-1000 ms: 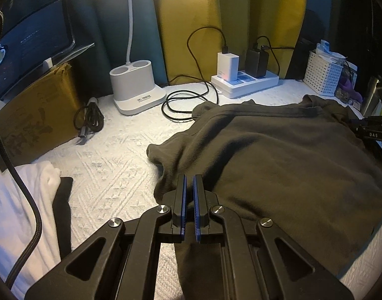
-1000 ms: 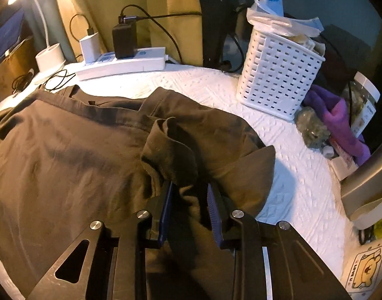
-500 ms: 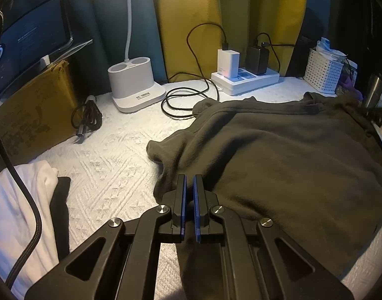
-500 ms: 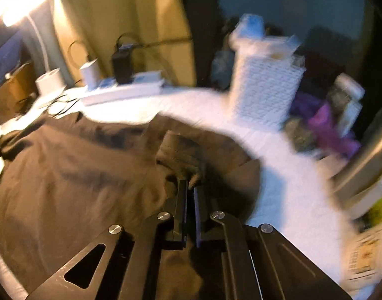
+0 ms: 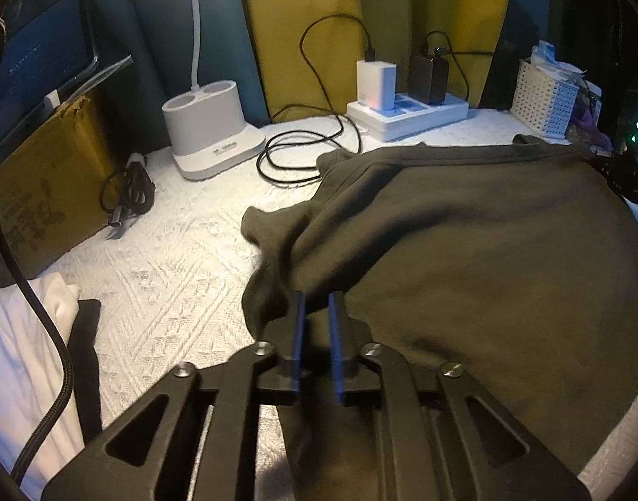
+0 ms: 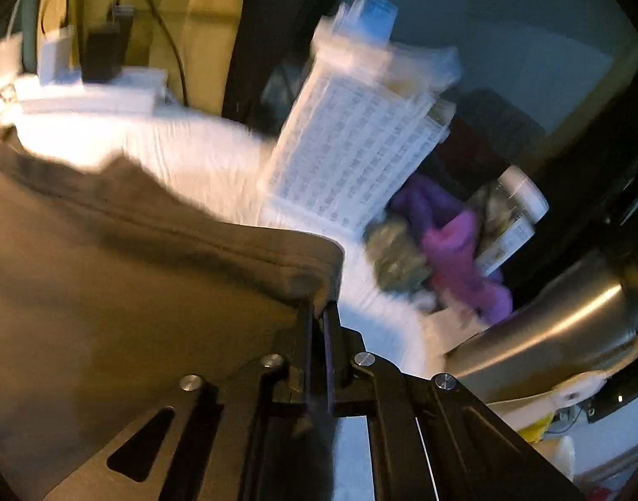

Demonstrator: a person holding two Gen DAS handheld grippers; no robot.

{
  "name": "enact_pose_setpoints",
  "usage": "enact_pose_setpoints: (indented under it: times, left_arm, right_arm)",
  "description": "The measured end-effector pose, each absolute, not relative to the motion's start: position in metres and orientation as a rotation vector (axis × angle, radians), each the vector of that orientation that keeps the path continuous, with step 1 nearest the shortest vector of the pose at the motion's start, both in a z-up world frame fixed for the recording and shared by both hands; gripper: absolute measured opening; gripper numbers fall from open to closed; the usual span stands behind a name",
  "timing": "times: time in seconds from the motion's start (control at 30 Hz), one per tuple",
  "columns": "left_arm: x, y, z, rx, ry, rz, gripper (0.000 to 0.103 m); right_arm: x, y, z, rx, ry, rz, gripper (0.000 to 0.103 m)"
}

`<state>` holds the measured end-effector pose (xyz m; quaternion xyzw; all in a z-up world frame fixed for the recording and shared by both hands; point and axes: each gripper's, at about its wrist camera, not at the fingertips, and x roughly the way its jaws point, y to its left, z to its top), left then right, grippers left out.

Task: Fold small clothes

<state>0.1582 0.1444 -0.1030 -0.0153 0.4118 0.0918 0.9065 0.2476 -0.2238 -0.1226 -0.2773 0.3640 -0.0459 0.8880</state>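
Dark olive garment [image 5: 465, 242] spread over the right half of the bench [image 5: 164, 259], which has a white textured cover; its hem edge runs near the back edge, just short of the white power strip [image 5: 406, 112]; a bunched corner lies toward the bench middle.

Left gripper [image 5: 317, 317]: fingers [image 5: 298, 321] opening, narrow gap showing between them; a fold of the garment's near-left edge sits in that gap; pads not visibly pressing on it.

Right gripper [image 6: 319, 325]: fingers [image 6: 306, 334] pressed together, pinching the garment's right corner [image 6: 310, 275]; cloth pulled taut from that corner toward the left of the view; view is motion-blurred, so fine detail is not readable.

Other items: white lamp base [image 5: 212, 129] near the back edge, left of centre; coiled black cable [image 5: 302, 154] between lamp base and power strip; white charger [image 5: 375, 85] and black charger [image 5: 429, 77] plugged into the strip; white perforated basket [image 6: 356, 150] at the back-right corner, just beside the garment's corner; purple cloth [image 6: 456, 246] to the right of the basket; cardboard box [image 5: 47, 179] along the left edge; white fabric [image 5: 22, 355] at the front-left corner; bundled black cord [image 5: 130, 192] beside the box.
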Motion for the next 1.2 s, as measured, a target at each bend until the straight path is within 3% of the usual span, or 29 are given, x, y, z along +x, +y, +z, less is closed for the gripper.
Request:
enact_pose_setpoints:
  times: [0.1, 0.4, 0.47, 0.5, 0.53, 0.57, 0.67, 0.77, 0.8, 0.83, 0.97, 1.0, 1.1, 1.17, 1.2]
  left_arm:
    - [0.163, 0.146, -0.110, -0.024, 0.881, 0.205, 0.020]
    - [0.167, 0.147, -0.110, -0.001, 0.892, 0.231, 0.020]
    - [0.165, 0.147, -0.106, 0.002, 0.883, 0.238, 0.020]
    - [0.165, 0.147, -0.104, 0.003, 0.877, 0.240, 0.020]
    - [0.164, 0.147, -0.101, 0.006, 0.872, 0.242, 0.020]
    - [0.163, 0.147, -0.099, 0.009, 0.868, 0.243, 0.020]
    - [0.161, 0.146, -0.094, 0.020, 0.859, 0.250, 0.020]
    - [0.162, 0.146, -0.094, 0.025, 0.863, 0.257, 0.020]
    - [0.163, 0.146, -0.094, 0.025, 0.864, 0.258, 0.020]
    - [0.163, 0.146, -0.095, 0.024, 0.866, 0.258, 0.021]
    - [0.165, 0.146, -0.096, 0.029, 0.873, 0.251, 0.021]
    - [0.166, 0.146, -0.097, 0.032, 0.877, 0.250, 0.021]
    - [0.167, 0.147, -0.099, 0.035, 0.881, 0.249, 0.022]
    - [0.169, 0.147, -0.101, 0.037, 0.882, 0.248, 0.022]
    - [0.169, 0.147, -0.101, 0.038, 0.880, 0.249, 0.022]
  right_arm:
    - [0.248, -0.243, -0.121, -0.503, 0.773, -0.128, 0.010]
    - [0.215, -0.306, -0.100, -0.232, 0.816, -0.047, 0.011]
    - [0.212, -0.313, -0.102, -0.175, 0.841, -0.010, 0.015]
    - [0.211, -0.316, -0.104, -0.154, 0.847, -0.001, 0.034]
    - [0.210, -0.318, -0.106, -0.133, 0.851, 0.005, 0.067]
    - [0.207, -0.319, -0.107, -0.117, 0.840, 0.010, 0.079]
    - [0.199, -0.312, -0.104, -0.115, 0.806, 0.040, 0.082]
    - [0.208, -0.308, -0.103, -0.106, 0.775, 0.076, 0.081]
    - [0.215, -0.310, -0.105, -0.089, 0.784, 0.094, 0.071]
    - [0.224, -0.313, -0.109, -0.064, 0.810, 0.101, 0.046]
    - [0.242, -0.318, -0.111, 0.005, 0.816, 0.136, 0.028]
    - [0.245, -0.315, -0.111, 0.014, 0.829, 0.159, 0.017]
    - [0.249, -0.298, -0.114, -0.025, 0.833, 0.188, 0.015]
    - [0.249, -0.287, -0.114, -0.080, 0.832, 0.178, 0.003]
    - [0.247, -0.283, -0.113, -0.103, 0.825, 0.168, 0.003]
